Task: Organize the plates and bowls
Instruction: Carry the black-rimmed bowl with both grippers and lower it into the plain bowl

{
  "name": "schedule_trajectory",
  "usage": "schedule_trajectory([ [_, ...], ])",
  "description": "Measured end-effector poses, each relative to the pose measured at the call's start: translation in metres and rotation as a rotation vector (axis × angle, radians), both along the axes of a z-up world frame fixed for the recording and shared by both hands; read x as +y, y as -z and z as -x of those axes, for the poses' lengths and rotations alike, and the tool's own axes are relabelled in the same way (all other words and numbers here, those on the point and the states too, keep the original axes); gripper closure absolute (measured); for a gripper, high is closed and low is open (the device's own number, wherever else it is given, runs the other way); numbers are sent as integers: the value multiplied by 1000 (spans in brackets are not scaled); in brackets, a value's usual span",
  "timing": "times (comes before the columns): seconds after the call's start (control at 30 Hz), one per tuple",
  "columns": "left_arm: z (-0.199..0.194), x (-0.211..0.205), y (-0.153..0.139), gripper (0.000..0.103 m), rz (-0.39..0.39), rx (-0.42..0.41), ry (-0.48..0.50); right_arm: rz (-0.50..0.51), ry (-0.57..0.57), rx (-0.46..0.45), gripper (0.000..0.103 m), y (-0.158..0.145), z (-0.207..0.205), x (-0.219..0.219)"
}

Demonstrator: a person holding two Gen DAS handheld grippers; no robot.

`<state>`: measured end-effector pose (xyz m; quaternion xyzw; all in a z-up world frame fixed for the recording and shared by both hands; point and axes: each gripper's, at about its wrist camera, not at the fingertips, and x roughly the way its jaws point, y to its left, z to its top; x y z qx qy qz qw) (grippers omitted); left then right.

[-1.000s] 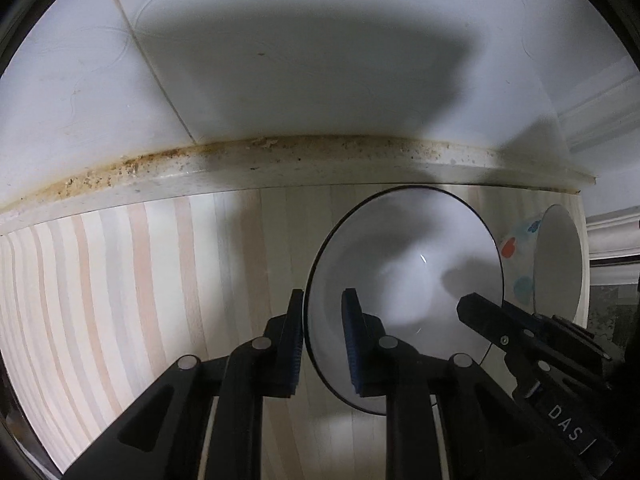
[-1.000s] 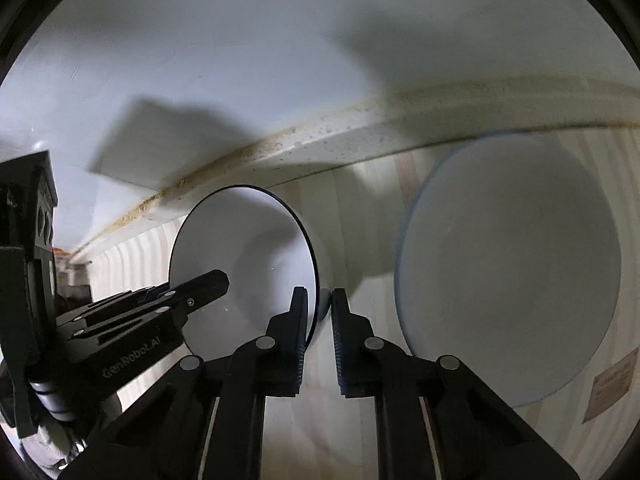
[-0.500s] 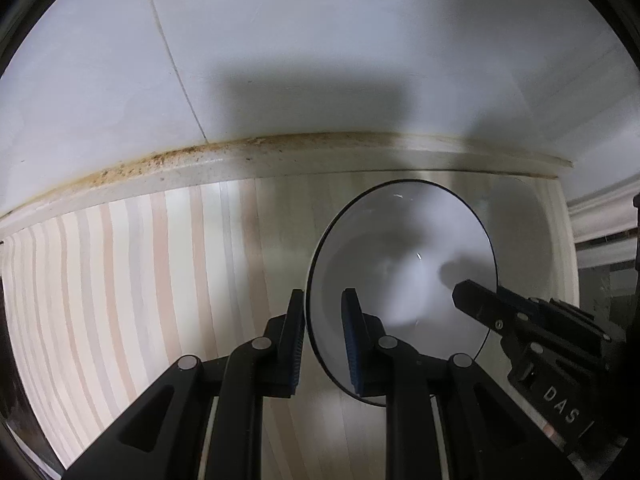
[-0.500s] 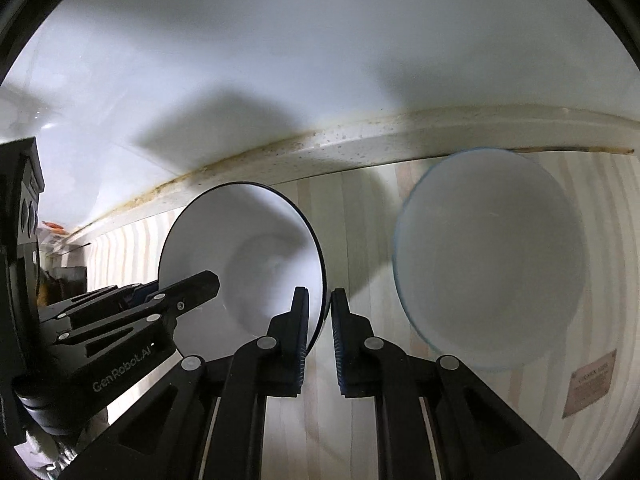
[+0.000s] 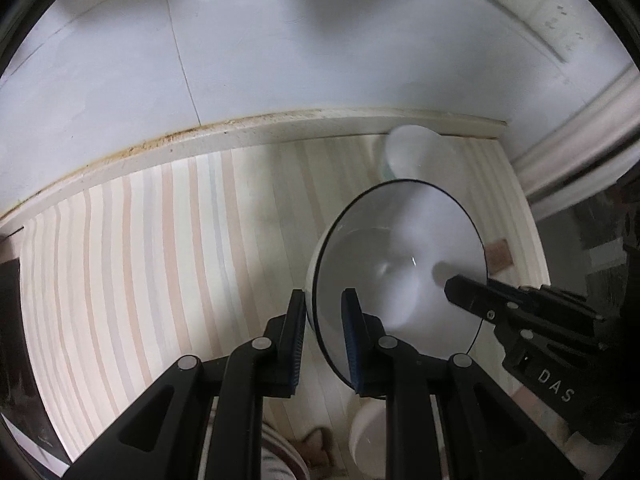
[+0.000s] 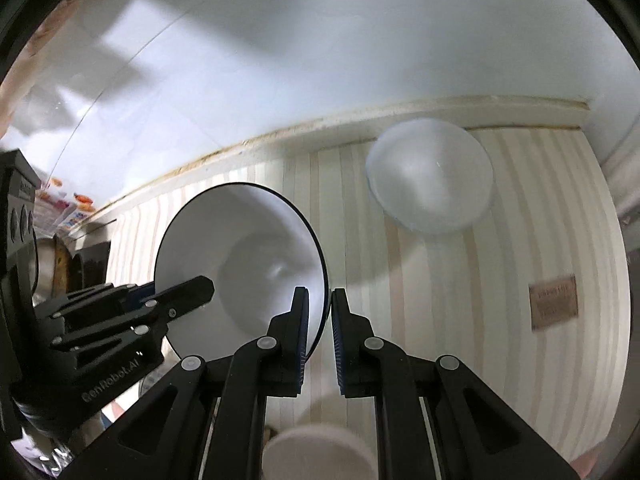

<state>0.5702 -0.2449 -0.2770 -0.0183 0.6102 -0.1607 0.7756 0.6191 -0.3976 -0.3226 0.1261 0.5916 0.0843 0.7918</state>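
A white bowl with a thin black rim [image 5: 404, 256] [image 6: 248, 256] is held up in the air above the striped counter by both grippers. My left gripper [image 5: 323, 336] is shut on the bowl's left rim, and my right gripper [image 6: 320, 336] is shut on its right rim. A pale blue-rimmed bowl [image 6: 430, 174] [image 5: 408, 152] sits on the counter near the back wall. A small white bowl [image 6: 316, 452] [image 5: 368, 436] sits on the counter below the grippers.
The striped counter [image 5: 140, 260] ends at a stained ledge under a white tiled wall [image 5: 280, 40]. A brown label [image 6: 554, 306] lies on the counter at right. A metal pot and clutter [image 6: 48, 272] stand at far left. A patterned dish edge [image 5: 280, 460] shows at the bottom.
Both grippers have lifted the black-rimmed bowl up and back from the wall. The counter and blue-rimmed bowl now look smaller and farther, and a small white bowl has come into view below.
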Motion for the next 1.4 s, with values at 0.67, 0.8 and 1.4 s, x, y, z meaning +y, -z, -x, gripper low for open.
schedule_trajectory([
  [0.67, 97, -16, 8, 87, 5, 51, 118, -15, 67, 82, 90, -8, 139, -15],
  [0.8, 108, -23, 19, 87, -10, 71, 139, -17, 80, 112, 90, 4, 153, -19],
  [1.4, 136, -44, 59, 87, -150, 106, 219, -22, 82, 199, 90, 39, 169, -28],
])
